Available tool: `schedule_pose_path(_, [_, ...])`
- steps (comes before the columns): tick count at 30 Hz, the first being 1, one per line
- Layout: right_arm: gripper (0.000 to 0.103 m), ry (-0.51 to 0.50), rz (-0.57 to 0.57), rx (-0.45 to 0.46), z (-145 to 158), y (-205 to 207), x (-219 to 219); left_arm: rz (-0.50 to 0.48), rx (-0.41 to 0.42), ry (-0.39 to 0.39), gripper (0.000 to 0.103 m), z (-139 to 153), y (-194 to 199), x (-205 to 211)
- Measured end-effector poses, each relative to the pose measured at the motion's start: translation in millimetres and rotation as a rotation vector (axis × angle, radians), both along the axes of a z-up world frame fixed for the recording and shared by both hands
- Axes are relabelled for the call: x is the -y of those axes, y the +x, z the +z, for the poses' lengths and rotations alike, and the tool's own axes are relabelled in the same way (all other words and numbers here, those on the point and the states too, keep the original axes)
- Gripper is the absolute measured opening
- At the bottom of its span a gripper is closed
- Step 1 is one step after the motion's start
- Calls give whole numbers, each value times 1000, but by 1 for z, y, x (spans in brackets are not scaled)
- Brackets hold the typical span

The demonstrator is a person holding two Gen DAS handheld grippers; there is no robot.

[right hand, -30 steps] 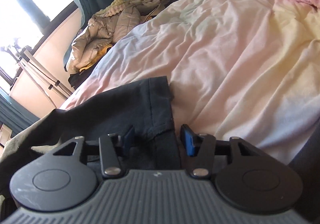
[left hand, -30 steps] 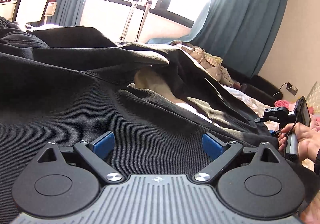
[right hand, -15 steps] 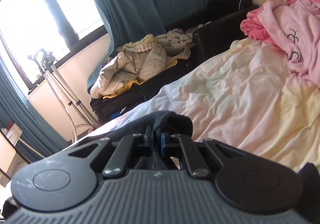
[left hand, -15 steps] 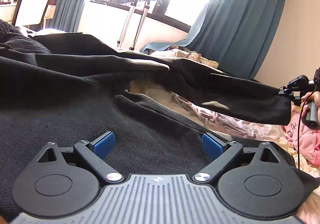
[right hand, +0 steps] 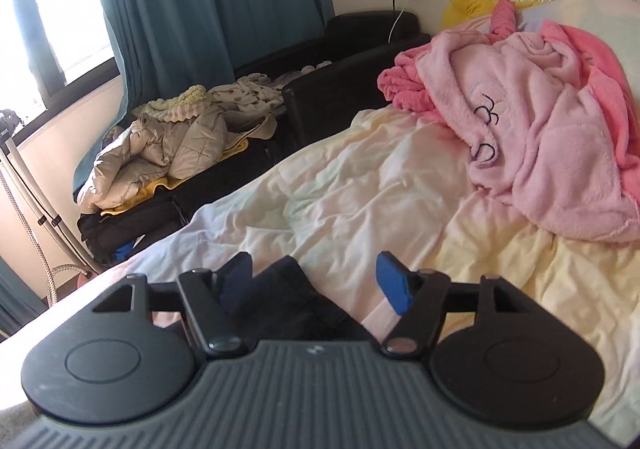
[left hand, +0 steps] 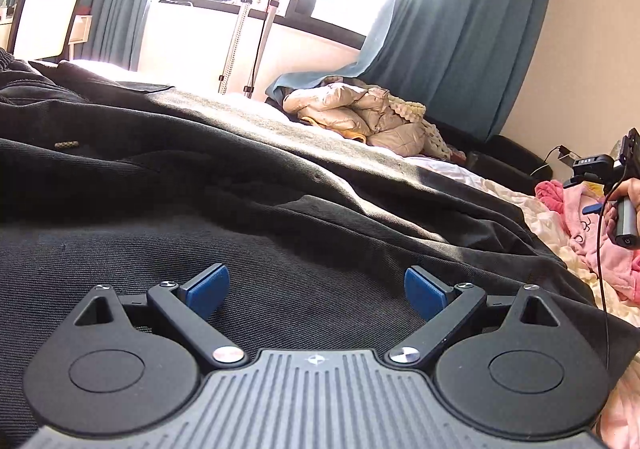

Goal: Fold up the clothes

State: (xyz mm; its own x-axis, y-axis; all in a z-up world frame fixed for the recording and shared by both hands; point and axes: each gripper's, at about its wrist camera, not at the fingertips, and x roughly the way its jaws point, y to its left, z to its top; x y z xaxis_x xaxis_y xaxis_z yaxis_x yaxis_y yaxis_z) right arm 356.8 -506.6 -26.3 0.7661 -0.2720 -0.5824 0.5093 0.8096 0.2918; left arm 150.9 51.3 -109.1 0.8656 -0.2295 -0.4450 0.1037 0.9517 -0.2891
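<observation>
A large black garment [left hand: 240, 209] lies spread over the bed and fills the left wrist view. My left gripper [left hand: 316, 289] is open, low over the black cloth, with nothing between its blue pads. My right gripper [right hand: 316, 277] is open; a black end of the garment [right hand: 292, 289] lies loose between its jaws on the pale sheet [right hand: 380, 189]. The right gripper also shows in the left wrist view [left hand: 612, 189] at the far right edge, held by a hand.
A pink fleece robe [right hand: 540, 137] is heaped at the head of the bed. A beige quilted jacket [right hand: 168, 145] lies on a black couch [right hand: 352, 49] along the teal curtains [right hand: 208, 9]. A white chair [left hand: 44, 21] and a stand [left hand: 248, 29] are by the window.
My right gripper was shut on the black garment's end and held it lifted; now it has opened and the end lies on the sheet. The garment has flattened. My left gripper stayed open.
</observation>
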Motion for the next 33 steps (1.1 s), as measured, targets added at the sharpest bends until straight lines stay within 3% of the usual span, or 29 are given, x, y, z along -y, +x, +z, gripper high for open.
schedule_pose_path(5, [71, 138, -13, -40, -55, -29, 0, 8, -20, -12, 96, -1, -4, -4])
schedule_pose_path(12, [72, 381, 29, -49, -100, -38, -10, -2, -35, 13, 96, -4, -4, 1])
schedule_pose_path(16, [78, 499, 35, -35, -122, -40, -15, -8, -41, 23, 96, -8, -3, 3])
schedule_pose_path(18, [73, 491, -5, 22, -123, -33, -13, -8, -46, 17, 96, -10, -1, 1])
schedule_pose_path(19, [52, 464, -33, 34, -121, -30, -12, -5, -45, 13, 96, -10, -1, 1])
schedule_pose_path(20, [11, 421, -71, 33, -117, -27, -12, -3, -45, 9, 96, -10, -1, 2])
schedule_pose_path(21, [5, 371, -101, 75, -109, -29, -13, -4, -41, 11, 96, -10, -1, 2])
schedule_pose_path(23, [4, 267, -138, 184, -89, -36, -20, -4, -34, 15, 96, -9, -1, 3])
schedule_pose_path(26, [3, 133, -177, 239, -61, -40, -30, -9, -34, 18, 96, -9, -1, 2])
schedule_pose_path(28, [3, 59, -180, 221, -56, -41, -29, -13, -39, 33, 96, -10, -1, 3])
schedule_pose_path(33, [3, 123, -289, 80, -109, -65, 4, -16, -47, 21, 96, -10, -2, 1])
